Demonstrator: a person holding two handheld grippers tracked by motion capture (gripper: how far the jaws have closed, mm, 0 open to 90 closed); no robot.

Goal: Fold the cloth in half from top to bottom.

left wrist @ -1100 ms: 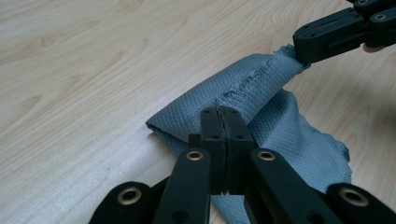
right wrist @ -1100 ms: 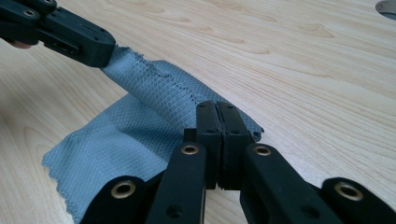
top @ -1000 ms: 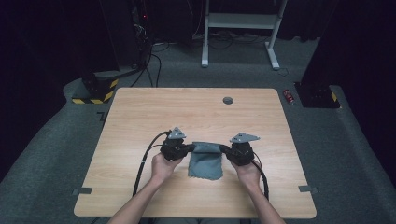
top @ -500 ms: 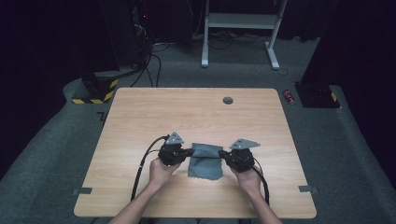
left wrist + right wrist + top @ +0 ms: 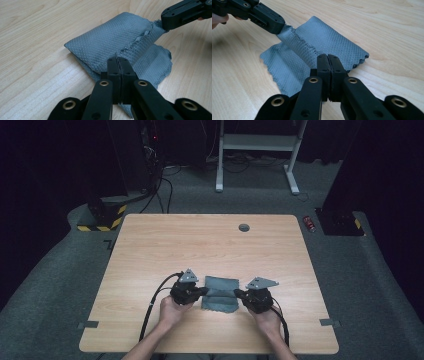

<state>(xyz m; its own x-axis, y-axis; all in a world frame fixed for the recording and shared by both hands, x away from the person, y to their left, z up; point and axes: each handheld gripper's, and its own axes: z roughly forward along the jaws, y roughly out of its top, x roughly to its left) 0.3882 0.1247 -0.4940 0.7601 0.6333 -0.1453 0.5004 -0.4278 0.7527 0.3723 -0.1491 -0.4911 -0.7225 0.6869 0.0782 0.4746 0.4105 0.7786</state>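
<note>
The left tool is lying low over the near middle of the worktop, its jaws clenched on the left edge of the grey cloth. In the left gripper view the two jaws are pressing flat together, and the pinched fabric is disappearing between them, so the exact amount of cloth gripped is hidden. The cloth is resting on the worktop between the two tools, folded over on itself; its lower layer is largely covered by the upper one, and only a frayed hem is showing at the side. The near corner of the cloth is cut off behind the jaw linkage in both gripper views. The right tool is likewise clenched on the opposite edge of the cloth, its jaws meeting with no visible gap. Each hand is wrapping its tool body from the near side, hiding the handles. A small dark round fitting is sitting near the far edge of the worktop; its nature is too small to tell
</note>
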